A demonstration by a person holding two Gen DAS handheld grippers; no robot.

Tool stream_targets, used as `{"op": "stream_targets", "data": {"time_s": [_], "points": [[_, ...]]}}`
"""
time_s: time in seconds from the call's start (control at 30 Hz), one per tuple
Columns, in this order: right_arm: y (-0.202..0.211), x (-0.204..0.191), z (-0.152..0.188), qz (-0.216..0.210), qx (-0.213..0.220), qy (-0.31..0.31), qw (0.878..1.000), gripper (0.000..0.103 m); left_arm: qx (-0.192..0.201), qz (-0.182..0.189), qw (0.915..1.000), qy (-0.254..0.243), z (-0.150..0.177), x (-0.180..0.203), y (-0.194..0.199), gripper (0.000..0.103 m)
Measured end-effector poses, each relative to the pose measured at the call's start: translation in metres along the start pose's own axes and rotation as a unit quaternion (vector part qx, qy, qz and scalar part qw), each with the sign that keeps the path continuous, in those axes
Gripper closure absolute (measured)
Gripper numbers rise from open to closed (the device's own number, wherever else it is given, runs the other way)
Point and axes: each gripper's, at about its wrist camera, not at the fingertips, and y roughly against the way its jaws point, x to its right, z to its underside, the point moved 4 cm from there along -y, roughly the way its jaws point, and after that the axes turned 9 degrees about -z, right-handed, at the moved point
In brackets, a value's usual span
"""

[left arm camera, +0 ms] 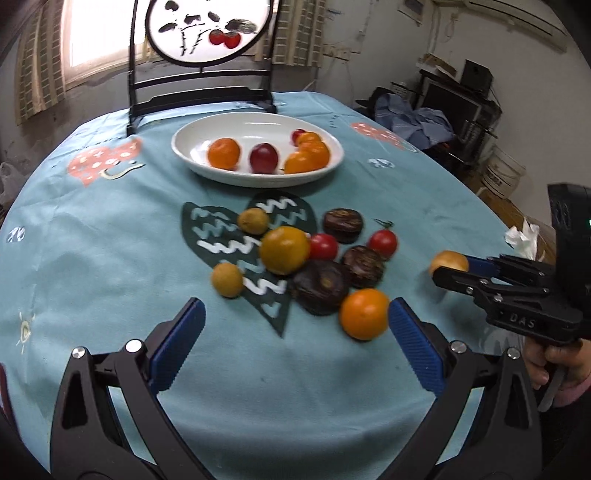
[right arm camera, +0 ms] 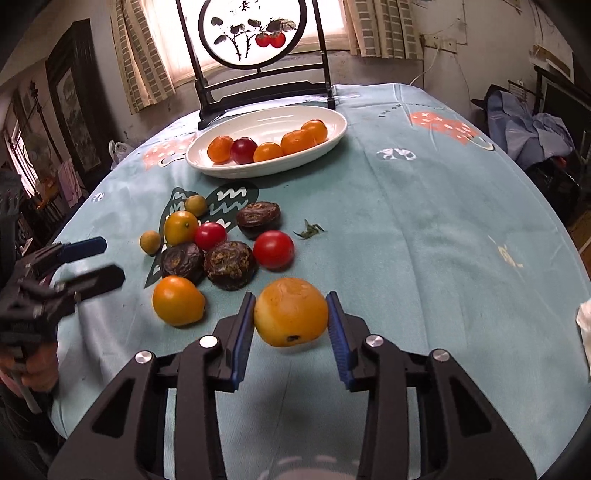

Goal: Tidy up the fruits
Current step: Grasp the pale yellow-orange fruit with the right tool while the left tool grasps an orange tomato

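Observation:
My right gripper [right arm camera: 291,314] is shut on an orange [right arm camera: 291,312] and holds it just above the cloth; it also shows in the left wrist view [left arm camera: 448,263]. My left gripper [left arm camera: 295,317] is open and empty, near another orange [left arm camera: 364,314] that touches its right finger. A pile of loose fruit lies ahead: a yellow-orange citrus [left arm camera: 283,250], two red tomatoes [left arm camera: 382,242], three dark brown fruits [left arm camera: 320,287] and two small tan fruits [left arm camera: 227,279]. A white oval plate [left arm camera: 199,127] behind holds several oranges and a red fruit [left arm camera: 263,157].
A round table with a teal patterned cloth [left arm camera: 92,240] carries everything. A dark wooden stand with a round painted screen [right arm camera: 255,33] stands behind the plate. A small green stem [right arm camera: 309,230] lies on the cloth. A white tissue [right arm camera: 584,321] sits at the right edge.

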Motion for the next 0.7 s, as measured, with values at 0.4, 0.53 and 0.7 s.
{"op": "stream_targets", "data": {"time_s": [0.4, 0.53, 0.7], "points": [[0.014, 0.011, 0.016, -0.027, 0.021, -0.022, 0.999, 0.064, -0.080, -0.007, 0.9963, -0.030, 0.012, 0.046, -0.037, 0.032], [0.014, 0.014, 0.019, -0.038, 0.025, -0.027, 0.999, 0.064, -0.085, -0.029, 0.9956, -0.025, 0.008, 0.048, -0.047, 0.038], [0.016, 0.013, 0.020, -0.047, 0.029, -0.024, 0.998, 0.064, -0.079, -0.021, 0.9965, -0.019, 0.007, 0.047, -0.044, 0.057]]}}
